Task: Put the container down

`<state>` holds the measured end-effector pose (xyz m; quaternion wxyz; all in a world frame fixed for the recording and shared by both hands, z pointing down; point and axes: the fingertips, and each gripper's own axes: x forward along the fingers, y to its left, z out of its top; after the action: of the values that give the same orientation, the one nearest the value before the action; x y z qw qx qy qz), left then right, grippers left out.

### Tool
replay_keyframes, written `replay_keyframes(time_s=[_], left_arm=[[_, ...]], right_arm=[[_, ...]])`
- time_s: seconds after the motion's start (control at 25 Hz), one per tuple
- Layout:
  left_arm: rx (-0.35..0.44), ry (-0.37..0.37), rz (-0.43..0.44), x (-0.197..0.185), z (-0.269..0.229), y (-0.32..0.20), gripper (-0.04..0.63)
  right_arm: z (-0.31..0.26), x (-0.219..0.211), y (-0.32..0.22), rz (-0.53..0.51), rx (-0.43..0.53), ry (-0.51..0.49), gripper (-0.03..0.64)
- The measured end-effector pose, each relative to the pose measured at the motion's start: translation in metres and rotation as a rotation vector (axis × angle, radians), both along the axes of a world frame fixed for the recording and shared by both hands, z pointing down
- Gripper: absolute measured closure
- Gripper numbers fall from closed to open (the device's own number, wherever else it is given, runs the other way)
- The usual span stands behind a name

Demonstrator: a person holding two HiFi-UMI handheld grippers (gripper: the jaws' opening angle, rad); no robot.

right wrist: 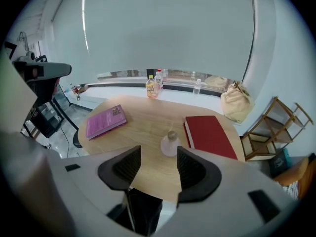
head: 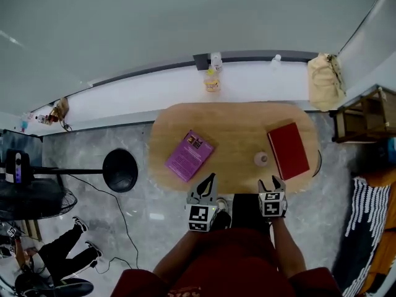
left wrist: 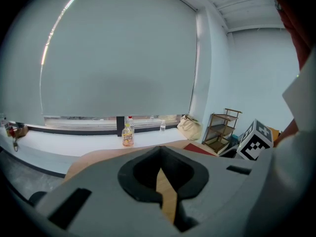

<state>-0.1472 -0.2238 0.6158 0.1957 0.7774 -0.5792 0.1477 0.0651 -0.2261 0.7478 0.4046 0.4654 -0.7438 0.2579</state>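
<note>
Left gripper (head: 209, 181): in the left gripper view its (left wrist: 159, 154) jaws are brought together. The dark pads meet at the far tips, and only a thin sliver of the light wooden oval tabletop (left wrist: 98, 157) shows through the hollow between them. Nothing is held.

Right gripper (head: 270, 183): in the right gripper view its (right wrist: 158, 154) jaws stand well apart and hold nothing. Bare tabletop (right wrist: 143, 132) and the tabletop's near edge show in the gap.

Container: the small clear rounded container with a tan stopper (right wrist: 170, 144) stands upright on the tabletop. It is just beyond the tips of the right jaws, in line with the gap and nearer the right-hand jaw. No jaw touches it. In the head view the container (head: 261, 159) is ahead of the right jaws and well off to the right of the left jaws.

Other items, relative to the right jaws:
- The flat red hardcover book (right wrist: 210, 135) lies ahead and to the right, just beside the container (head: 288, 150).
- The flat purple paperback book (right wrist: 105, 121) lies ahead and to the left, well apart from the container. In the head view it (head: 189, 155) is directly ahead of the left jaws.

Beyond the far edge of the tabletop (head: 235, 135), on the white window ledge (head: 161, 91):
- A plastic bottle of orange drink (head: 212, 79) stands straight ahead of the left jaws (left wrist: 128, 135).
- A slumped tan cloth bag (head: 325, 81) sits far ahead and to the right of both pairs of jaws (right wrist: 236, 105).
</note>
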Motion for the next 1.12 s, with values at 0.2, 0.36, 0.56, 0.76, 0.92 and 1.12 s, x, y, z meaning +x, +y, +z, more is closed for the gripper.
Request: replay_keyframes(time_s=[0.2, 0.36, 0.56, 0.76, 0.92, 1.12], left_arm=[[0.052, 0.01, 0.007, -0.005, -0.027, 0.007, 0.589], [0.105, 0.017, 0.0, -0.01, -0.055, 0.013, 0.589], [0.16, 0.011, -0.017, -0.024, -0.086, 0.019, 0.589], [0.227, -0.024, -0.032, -0.038, -0.12, 0.028, 0.589], [0.314, -0.061, -0.026, -0.047, -0.16, 0.037, 0.589], [0.41, -0.096, -0.047, -0.061, -0.21, 0.055, 0.589]], right_arm=[[-0.047, 0.001, 0.004, 0.029, 0.089, -0.027, 0.39], [-0.089, -0.003, 0.006, 0.032, 0.18, -0.061, 0.39], [-0.144, -0.012, 0.003, 0.039, 0.295, -0.1, 0.39], [-0.205, -0.018, 0.003, 0.037, 0.435, -0.14, 0.39], [-0.259, -0.027, 0.007, 0.039, 0.536, -0.168, 0.39], [-0.334, -0.042, 0.018, 0.021, 0.709, -0.231, 0.391]])
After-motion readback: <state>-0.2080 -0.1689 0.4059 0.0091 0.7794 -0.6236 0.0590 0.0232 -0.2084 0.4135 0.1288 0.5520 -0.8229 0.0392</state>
